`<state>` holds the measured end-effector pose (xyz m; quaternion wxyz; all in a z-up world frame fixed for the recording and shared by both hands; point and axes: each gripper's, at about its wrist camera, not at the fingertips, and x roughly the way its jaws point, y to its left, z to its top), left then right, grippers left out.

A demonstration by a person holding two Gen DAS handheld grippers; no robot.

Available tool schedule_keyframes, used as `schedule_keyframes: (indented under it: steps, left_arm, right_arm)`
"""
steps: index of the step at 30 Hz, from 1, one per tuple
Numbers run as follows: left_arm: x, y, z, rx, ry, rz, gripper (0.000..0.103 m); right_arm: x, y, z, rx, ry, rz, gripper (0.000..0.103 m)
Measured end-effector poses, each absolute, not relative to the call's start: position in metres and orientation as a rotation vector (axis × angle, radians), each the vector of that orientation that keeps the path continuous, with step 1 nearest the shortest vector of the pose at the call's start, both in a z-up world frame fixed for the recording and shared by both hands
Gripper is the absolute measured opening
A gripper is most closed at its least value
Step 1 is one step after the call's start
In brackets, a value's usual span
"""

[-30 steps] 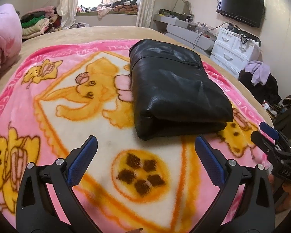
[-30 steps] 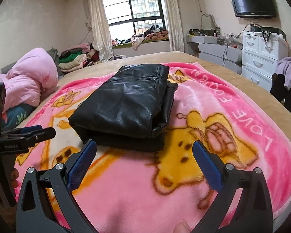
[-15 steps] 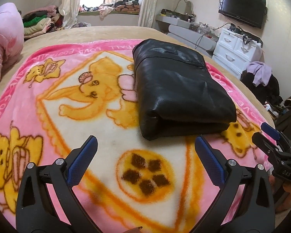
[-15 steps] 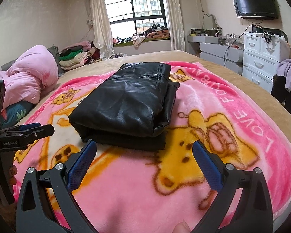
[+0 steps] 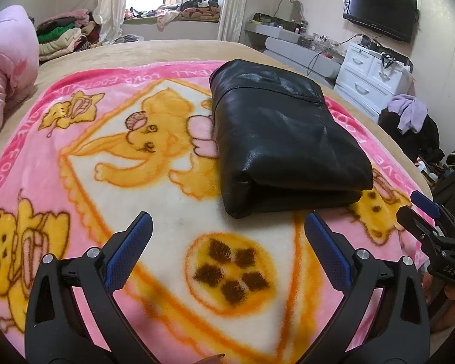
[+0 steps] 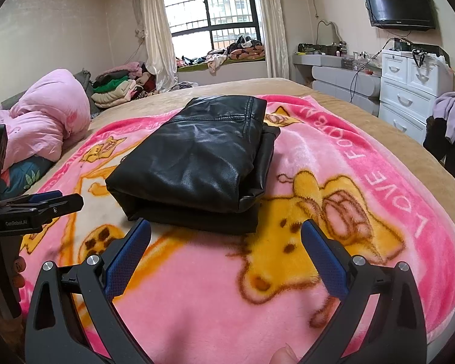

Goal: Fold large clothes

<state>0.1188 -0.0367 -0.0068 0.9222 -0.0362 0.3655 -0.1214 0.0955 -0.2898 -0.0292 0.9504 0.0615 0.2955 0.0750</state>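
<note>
A black leather garment [image 5: 282,139] lies folded into a thick rectangle on the pink cartoon blanket [image 5: 136,182]; it also shows in the right wrist view [image 6: 203,160]. My left gripper [image 5: 227,236] is open and empty, hovering just short of the garment's near folded edge. My right gripper [image 6: 226,239] is open and empty, close to the garment's near edge from the other side. Each gripper shows at the edge of the other's view: the right one [image 5: 424,221], the left one [image 6: 42,203].
The blanket covers a tan bed [image 6: 364,112]. A pink duvet [image 6: 42,121] lies at the left. Piled clothes [image 6: 118,85], a window bench, a white dresser [image 6: 409,91], a wall TV [image 6: 397,0] and clothes over a chair [image 5: 409,118] ring the bed.
Both grippers have eased slightly nearer the folded garment and the views tilted up a little. The garment has not moved. Both stay open.
</note>
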Motion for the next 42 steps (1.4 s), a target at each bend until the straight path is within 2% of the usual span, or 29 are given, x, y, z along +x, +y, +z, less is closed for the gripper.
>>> schedule_keyframes:
  steps: [34,42]
  left_arm:
    - [0.121,-0.036,-0.004,-0.056,0.759,-0.239,0.094]
    - [0.128,-0.023,0.0,-0.092,0.776,-0.185,0.094]
  right_arm:
    - [0.096,-0.297,-0.031,0.131,0.594,0.135,0.098]
    - [0.079,-0.34,0.002,0.206,0.526,0.04,0.098]
